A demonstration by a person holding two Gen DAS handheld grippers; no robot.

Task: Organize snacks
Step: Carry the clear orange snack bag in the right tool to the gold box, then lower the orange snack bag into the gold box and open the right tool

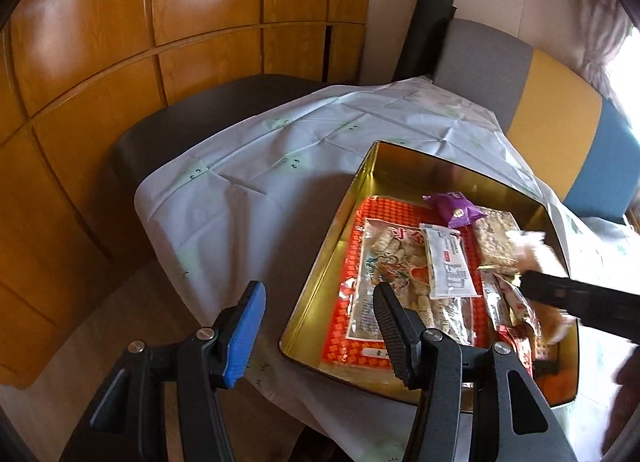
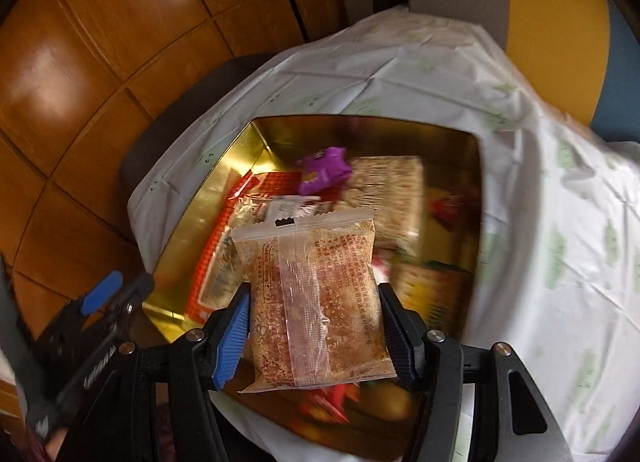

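Observation:
A gold tin box point(image 1: 316, 294) point(image 2: 208, 197) lies on the white cloth and holds several snack packets: a large red packet point(image 1: 360, 274), a white sachet point(image 1: 446, 262), a purple packet point(image 1: 454, 207) point(image 2: 324, 171) and a pale rice-cake bar point(image 1: 496, 238) point(image 2: 384, 189). My right gripper point(image 2: 314, 326) is shut on a clear packet of brown crumbly snack point(image 2: 316, 302) and holds it above the near part of the tin. It shows as a dark bar in the left wrist view point(image 1: 580, 298). My left gripper point(image 1: 320, 326) is open and empty at the tin's near left edge.
The white cloth point(image 1: 248, 189) covers a dark table point(image 1: 160, 129). Wooden cabinet doors point(image 1: 120, 21) stand behind. A chair with grey, yellow and blue panels point(image 1: 552, 109) is at the back right.

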